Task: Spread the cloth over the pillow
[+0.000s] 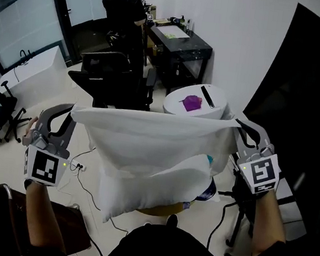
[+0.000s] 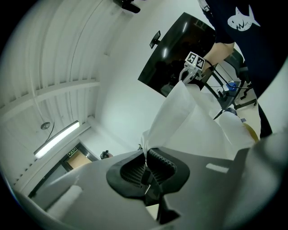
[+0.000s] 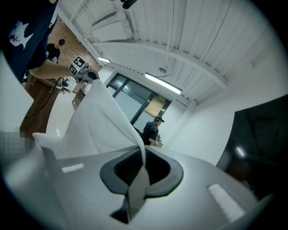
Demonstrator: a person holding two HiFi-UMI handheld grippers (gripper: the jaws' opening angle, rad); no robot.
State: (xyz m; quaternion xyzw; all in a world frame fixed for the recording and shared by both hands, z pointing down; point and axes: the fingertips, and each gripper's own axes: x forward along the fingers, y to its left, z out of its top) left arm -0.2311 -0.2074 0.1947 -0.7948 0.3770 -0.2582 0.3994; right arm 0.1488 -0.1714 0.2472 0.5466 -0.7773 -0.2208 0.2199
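Observation:
A white cloth (image 1: 146, 143) hangs stretched in the air between my two grippers. My left gripper (image 1: 71, 110) is shut on its left top corner, and my right gripper (image 1: 239, 126) is shut on its right top corner. A white pillow (image 1: 188, 181) shows below and behind the cloth, mostly hidden by it. In the left gripper view the cloth (image 2: 189, 117) runs from the closed jaws of the left gripper (image 2: 146, 159) to the far gripper. In the right gripper view the cloth (image 3: 103, 121) passes between the jaws of the right gripper (image 3: 141, 166).
A white round table (image 1: 195, 103) with a purple object (image 1: 191, 103) stands beyond the cloth. A black desk (image 1: 179, 45) and office chairs (image 1: 111, 77) sit further back, where a person (image 1: 123, 8) stands. A large black panel (image 1: 305, 132) is at the right. Cables (image 1: 82, 184) lie on the floor.

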